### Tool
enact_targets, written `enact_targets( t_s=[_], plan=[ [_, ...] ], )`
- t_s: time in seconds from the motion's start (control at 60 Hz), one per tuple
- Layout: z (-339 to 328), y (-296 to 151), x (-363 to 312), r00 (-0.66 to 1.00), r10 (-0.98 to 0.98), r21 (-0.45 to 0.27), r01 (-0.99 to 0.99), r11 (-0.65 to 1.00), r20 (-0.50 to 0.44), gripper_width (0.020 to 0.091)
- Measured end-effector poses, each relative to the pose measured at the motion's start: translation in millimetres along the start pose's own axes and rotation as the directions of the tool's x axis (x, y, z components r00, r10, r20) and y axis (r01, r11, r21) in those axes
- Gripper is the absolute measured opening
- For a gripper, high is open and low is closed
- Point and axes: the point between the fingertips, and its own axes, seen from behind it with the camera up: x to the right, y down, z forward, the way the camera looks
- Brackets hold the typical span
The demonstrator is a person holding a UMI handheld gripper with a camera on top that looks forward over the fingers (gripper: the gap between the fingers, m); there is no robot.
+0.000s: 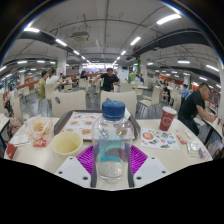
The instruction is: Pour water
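Observation:
A clear plastic water bottle with a blue cap stands upright between my gripper's two fingers. Both purple pads press against its sides, so the gripper is shut on it. Just left of the bottle, on the table, sits a pale yellow bowl-like cup. The bottle's base hides the table straight ahead of the fingers.
A clear cup with food stands at the far left and a dark red paper cup at the right. Printed tray papers lie on the table. People sit and stand at tables beyond, one person close on the right.

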Motion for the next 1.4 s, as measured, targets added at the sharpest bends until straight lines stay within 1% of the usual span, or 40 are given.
enact_targets(
  t_s=[0.083, 0.117, 0.183, 0.25, 0.317, 0.4, 0.45, 0.533, 0.617, 0.667, 0.75, 0.8, 1.017, 1.167, 1.233, 1.267, 1.333, 1.4],
  plan=[
    [-11, -25, 6, 0.998, -0.062, 0.023, 0.062, 0.998, -0.034, 0.0417],
    [-15, -37, 11, 0.991, -0.119, 0.029, 0.12, 0.992, -0.057, 0.0417],
    [-21, -67, 28, 0.952, -0.274, 0.031, 0.281, 0.959, -0.133, 0.0416],
    [-21, -90, 38, 0.864, -0.457, 0.004, 0.468, 0.884, -0.21, 0.0416],
    [-18, -112, 45, 0.737, -0.624, -0.036, 0.638, 0.769, -0.261, 0.0418],
    [-9, -130, 43, 0.516, -0.8, -0.099, 0.818, 0.566, -0.307, 0.0418],
    [-3, -139, 39, 0.367, -0.875, -0.14, 0.894, 0.425, -0.315, 0.0418],
    [3, -142, 28, 0.122, -0.941, -0.204, 0.96, 0.193, -0.315, 0.0416],
    [11, -139, 21, -0.105, -0.951, -0.263, 0.965, -0.026, -0.29, 0.0418],
    [14, -134, 18, -0.208, -0.941, -0.294, 0.948, -0.126, -0.267, 0.0416],
    [23, -131, 14, -0.357, -0.902, -0.319, 0.907, -0.274, -0.243, 0.0414],
    [24, -129, 7, -0.409, -0.88, -0.312, 0.891, -0.329, -0.242, 0.0418],
    [29, -115, -6, -0.49, -0.846, -0.288, 0.858, -0.425, -0.21, 0.0413],
    [29, -105, -2, -0.443, -0.876, -0.267, 0.882, -0.388, -0.191, 0.0414],
    [27, -106, -2, -0.362, -0.911, -0.232, 0.92, -0.315, -0.2, 0.0415],
    [26, -107, -3, -0.287, -0.935, -0.2, 0.948, -0.247, -0.206, 0.0415],
    [22, -113, -6, -0.095, -0.974, -0.124, 0.99, -0.07, -0.205, 0.0414],
    [17, -124, -9, 0.147, -0.969, -0.037, 0.987, 0.157, -0.197, 0.0415]
  ],
)
